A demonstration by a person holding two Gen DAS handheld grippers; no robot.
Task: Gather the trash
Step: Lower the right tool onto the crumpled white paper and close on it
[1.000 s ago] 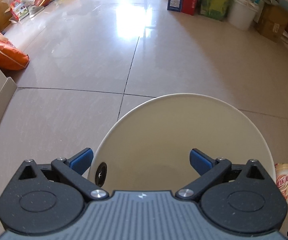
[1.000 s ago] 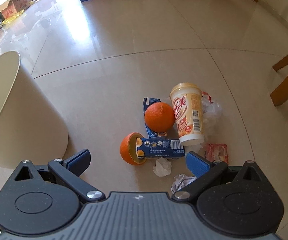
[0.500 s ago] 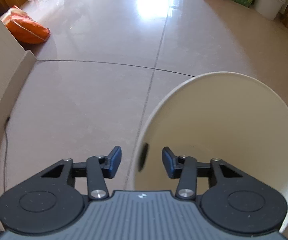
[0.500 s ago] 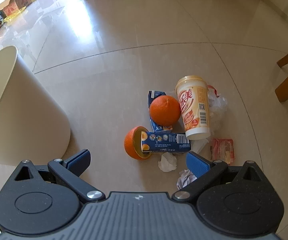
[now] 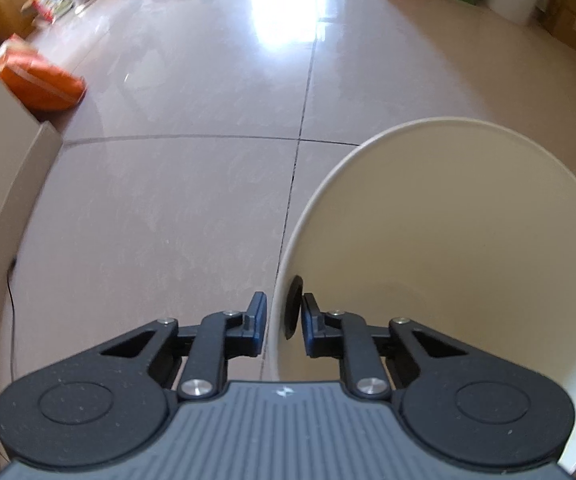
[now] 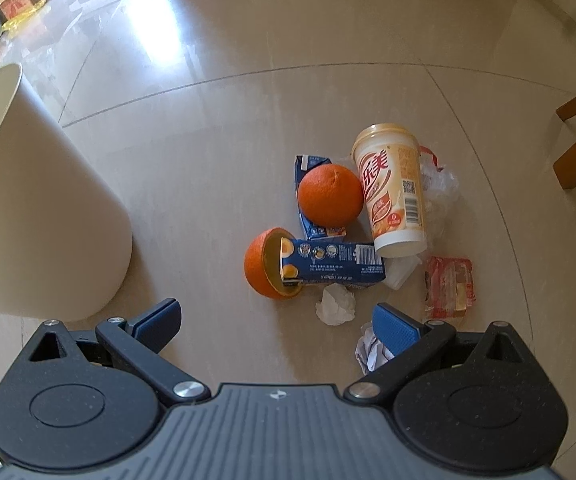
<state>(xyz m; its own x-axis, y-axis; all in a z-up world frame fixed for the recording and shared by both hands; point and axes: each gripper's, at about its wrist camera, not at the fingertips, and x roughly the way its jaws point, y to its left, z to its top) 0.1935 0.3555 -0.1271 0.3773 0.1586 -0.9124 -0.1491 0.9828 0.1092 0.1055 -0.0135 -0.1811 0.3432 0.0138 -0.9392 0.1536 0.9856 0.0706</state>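
In the left wrist view the left gripper point(image 5: 284, 330) pinches, seemingly fully, the thin, stiff rim of the light cream bin point(image 5: 467, 248) at 6 o'clock, while in the right wrist view the right gripper point(image 6: 276, 326) gapes empty over soft tissue point(image 6: 335, 304), best pinched mid-wad, at 5 o'clock.

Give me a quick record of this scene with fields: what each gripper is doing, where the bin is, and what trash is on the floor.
left gripper: jaws clamped on the rim of the cream plastic waste bin, one finger outside, one inside
right gripper: open, empty, above the trash pile
bin position: on the tiled floor, left of the pile
trash: whole orange, hollow orange half, two blue drink cartons, beige milk-tea cup on its side, crumpled white tissues, red wrapper
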